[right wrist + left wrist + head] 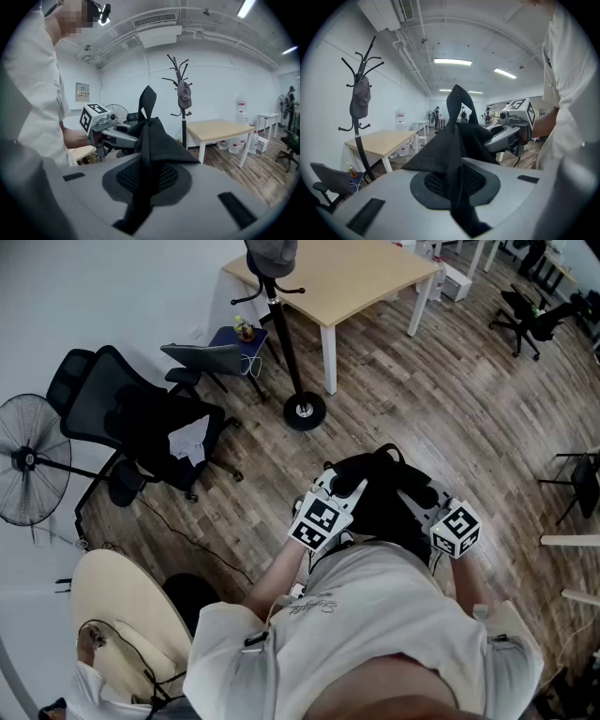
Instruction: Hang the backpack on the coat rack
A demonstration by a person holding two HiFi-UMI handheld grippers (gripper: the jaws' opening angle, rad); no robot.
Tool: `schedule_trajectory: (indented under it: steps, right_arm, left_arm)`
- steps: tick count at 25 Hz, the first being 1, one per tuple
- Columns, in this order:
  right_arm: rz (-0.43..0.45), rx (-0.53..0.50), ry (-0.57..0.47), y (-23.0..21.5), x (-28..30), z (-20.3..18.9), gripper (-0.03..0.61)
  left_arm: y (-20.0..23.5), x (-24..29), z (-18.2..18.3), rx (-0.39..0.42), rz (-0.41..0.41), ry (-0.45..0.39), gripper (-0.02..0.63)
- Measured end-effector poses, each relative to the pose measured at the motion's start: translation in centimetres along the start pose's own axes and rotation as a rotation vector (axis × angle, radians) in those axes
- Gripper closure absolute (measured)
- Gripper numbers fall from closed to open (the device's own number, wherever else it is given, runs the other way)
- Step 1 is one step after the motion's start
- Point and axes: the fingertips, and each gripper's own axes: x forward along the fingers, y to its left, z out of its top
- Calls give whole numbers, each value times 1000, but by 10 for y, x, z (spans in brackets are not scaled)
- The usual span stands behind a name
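The black backpack (380, 498) hangs in front of the person's body, held up between both grippers. My left gripper (349, 489) is shut on a black strap of the backpack (459, 140), which runs between its jaws. My right gripper (414, 495) is likewise shut on a strap of the backpack (149, 136). The black coat rack (284, 343) stands on its round base ahead and to the left, beside the desk, with a grey cap (272, 251) on top. In the left gripper view the coat rack (357, 136) rises at the left; in the right gripper view the coat rack (183, 123) is straight ahead.
A light wooden desk (347, 277) stands behind the rack. To the left are a black office chair (141, 418) and a floor fan (28, 460). A round table (122, 615) sits at the lower left. More chairs (534, 320) stand at the far right on the wood floor.
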Motion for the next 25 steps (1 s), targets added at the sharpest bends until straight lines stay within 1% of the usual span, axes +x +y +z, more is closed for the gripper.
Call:
schedule_trajectory:
  steps: [3, 6, 11, 17, 21, 25]
  right_arm:
    - [-4, -10, 2, -8, 6, 8, 549]
    - [-6, -13, 6, -11, 12, 10, 549]
    - [-4, -16, 34, -18, 25, 11, 549]
    - [12, 6, 53, -32, 36, 5, 549]
    - [26, 31, 52, -53, 38, -1, 549]
    - [47, 30, 40, -87, 43, 0, 549]
  left_arm:
    - [10, 3, 8, 22, 1, -9, 569]
    - [18, 4, 9, 27, -3, -15, 569]
    - [31, 8, 6, 12, -9, -12, 569]
    - [44, 20, -1, -18, -7, 2, 569]
    - [50, 40, -1, -36, -12, 33, 569]
    - [65, 68, 6, -50, 6, 57, 569]
